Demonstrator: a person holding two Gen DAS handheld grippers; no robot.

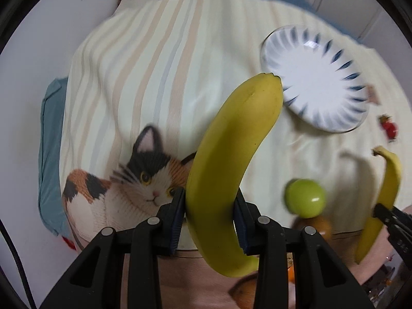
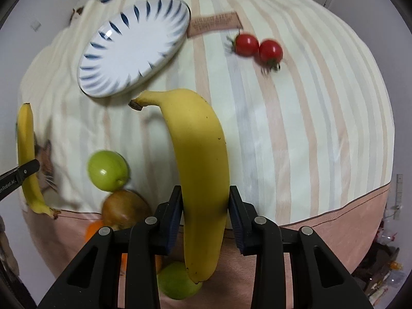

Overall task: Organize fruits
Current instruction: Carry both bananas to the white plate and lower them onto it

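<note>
A smooth curved banana was clamped by the left hand-held gripper. Another banana was gripped by the right hand-held gripper. A glossy, seemingly ceramic plate was seen on striped cloth.

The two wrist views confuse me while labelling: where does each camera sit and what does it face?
Left wrist: on the left hand-held gripper, looking down at its banana and the plate; the right hand-held gripper shows at the edge.
Right wrist: on the right hand-held gripper, facing its banana and two tomatoes.
Shared: plate, both bananas, green apple.

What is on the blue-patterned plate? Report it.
Nothing lies on the plate; its whole face shows bare in both views. Both bananas are held off it in the grippers.
</note>
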